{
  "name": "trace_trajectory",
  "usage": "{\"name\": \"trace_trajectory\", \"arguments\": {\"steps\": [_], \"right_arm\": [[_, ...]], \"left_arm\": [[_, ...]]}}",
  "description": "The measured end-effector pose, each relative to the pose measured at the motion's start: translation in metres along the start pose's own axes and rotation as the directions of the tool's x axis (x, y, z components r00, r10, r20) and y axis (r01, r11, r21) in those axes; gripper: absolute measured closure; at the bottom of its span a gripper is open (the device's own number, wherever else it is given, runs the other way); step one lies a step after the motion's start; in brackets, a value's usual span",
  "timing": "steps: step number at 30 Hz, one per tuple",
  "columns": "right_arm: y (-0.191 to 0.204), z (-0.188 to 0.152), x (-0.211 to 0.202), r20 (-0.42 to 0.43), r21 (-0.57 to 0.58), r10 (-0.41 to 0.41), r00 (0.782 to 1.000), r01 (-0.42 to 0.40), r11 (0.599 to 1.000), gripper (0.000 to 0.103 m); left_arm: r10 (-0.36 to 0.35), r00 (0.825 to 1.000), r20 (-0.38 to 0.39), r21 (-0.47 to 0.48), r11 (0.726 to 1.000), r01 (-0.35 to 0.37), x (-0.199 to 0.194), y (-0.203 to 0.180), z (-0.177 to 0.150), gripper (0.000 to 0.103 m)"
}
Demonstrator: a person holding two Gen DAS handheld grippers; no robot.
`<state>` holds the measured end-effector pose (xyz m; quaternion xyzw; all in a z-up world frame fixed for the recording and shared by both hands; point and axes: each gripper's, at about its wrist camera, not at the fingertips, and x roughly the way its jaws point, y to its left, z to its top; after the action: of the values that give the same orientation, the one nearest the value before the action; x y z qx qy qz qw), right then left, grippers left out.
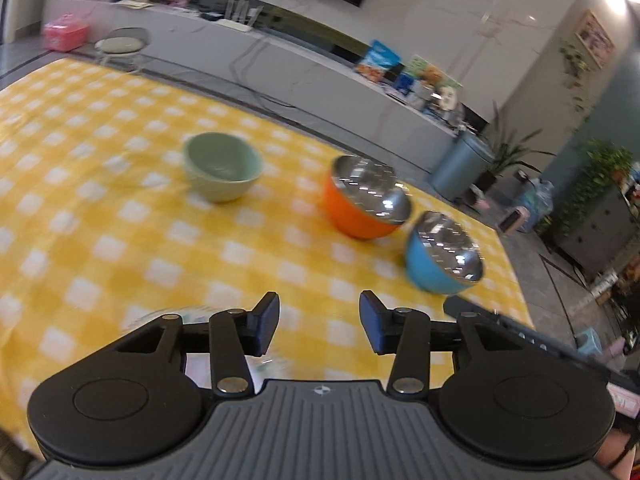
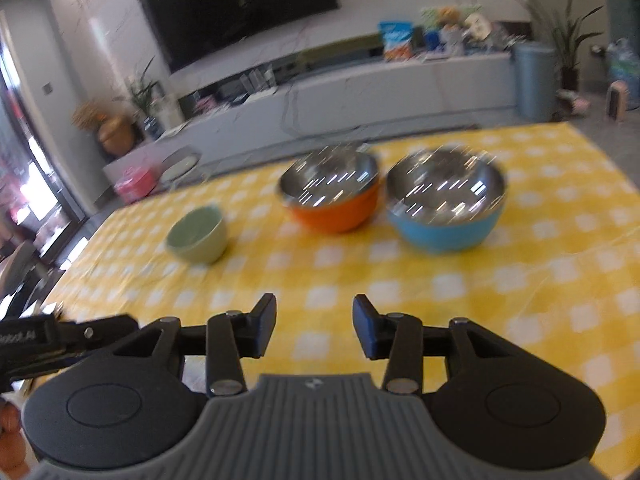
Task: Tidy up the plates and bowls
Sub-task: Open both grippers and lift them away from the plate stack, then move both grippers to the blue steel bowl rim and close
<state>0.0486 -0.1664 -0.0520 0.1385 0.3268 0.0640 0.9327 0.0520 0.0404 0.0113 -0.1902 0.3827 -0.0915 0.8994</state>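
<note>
While tongs (image 2: 314, 326) empty: three bowls (image 2: 445, 204), upright.

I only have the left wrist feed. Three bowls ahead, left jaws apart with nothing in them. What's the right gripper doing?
Observer: The right gripper is open too, with nothing between its fingers, only yellow checked tablecloth.
Operator: Which bowl is nearest it?
Observer: From its camera the blue bowl sits ahead and slightly right, the orange bowl beside it to the left, and the green bowl further left.
Operator: Do the orange and blue touch?
Observer: In the right view a narrow strip of cloth shows between them low down; whether the rims touch is blurred.
Operator: Anything else on that side?
Observer: The left gripper's body pokes in at the left edge.
</note>
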Motion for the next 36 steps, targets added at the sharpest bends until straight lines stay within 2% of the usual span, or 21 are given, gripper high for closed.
{"name": "trace_trajectory", "arguments": {"steps": [4, 8, 13, 20, 25, 30, 33, 36], "right_arm": [[-0.027, 0.019, 0.004, 0.044, 0.034, -0.069, 0.997, 0.067, 0.997, 0.059], [-0.063, 0.032, 0.014, 0.055, 0.11, -0.105, 0.993, 0.098, 0.989, 0.058], [-0.092, 0.042, 0.032, 0.046, 0.183, -0.179, 0.983, 0.168, 0.969, 0.058], [-0.123, 0.055, 0.039, 0.048, 0.251, -0.208, 0.977, 0.19, 0.949, 0.057], [-0.137, 0.056, 0.055, 0.007, 0.31, -0.18, 0.984, 0.169, 0.936, 0.058], [-0.131, 0.056, 0.072, -0.02, 0.265, -0.185, 0.983, 0.183, 0.947, 0.06], [-0.133, 0.053, 0.083, -0.043, 0.263, -0.183, 0.982, 0.188, 0.946, 0.062], [-0.134, 0.053, 0.089, -0.054, 0.269, -0.168, 0.984, 0.177, 0.947, 0.064]], "left_arm": [[-0.044, 0.999, 0.016, 0.041, 0.998, 0.043, 0.019, -0.028, 0.006, 0.047], [-0.122, 0.992, 0.044, 0.017, 0.992, 0.122, 0.039, -0.046, 0.009, 0.04], [-0.132, 0.991, 0.032, 0.017, 0.991, 0.131, 0.072, -0.067, 0.013, 0.039], [-0.144, 0.989, 0.015, 0.045, 0.989, 0.143, 0.112, -0.094, 0.015, 0.039], [-0.096, 0.995, 0.006, 0.069, 0.993, 0.096, 0.144, -0.105, 0.021, 0.04], [-0.024, 0.999, -0.025, 0.089, 0.996, 0.026, 0.171, -0.104, 0.027, 0.044], [-0.007, 0.999, -0.045, 0.087, 0.996, 0.011, 0.184, -0.1, 0.027, 0.045], [-0.003, 0.998, -0.058, 0.091, 0.996, 0.008, 0.192, -0.099, 0.026, 0.052]]}}
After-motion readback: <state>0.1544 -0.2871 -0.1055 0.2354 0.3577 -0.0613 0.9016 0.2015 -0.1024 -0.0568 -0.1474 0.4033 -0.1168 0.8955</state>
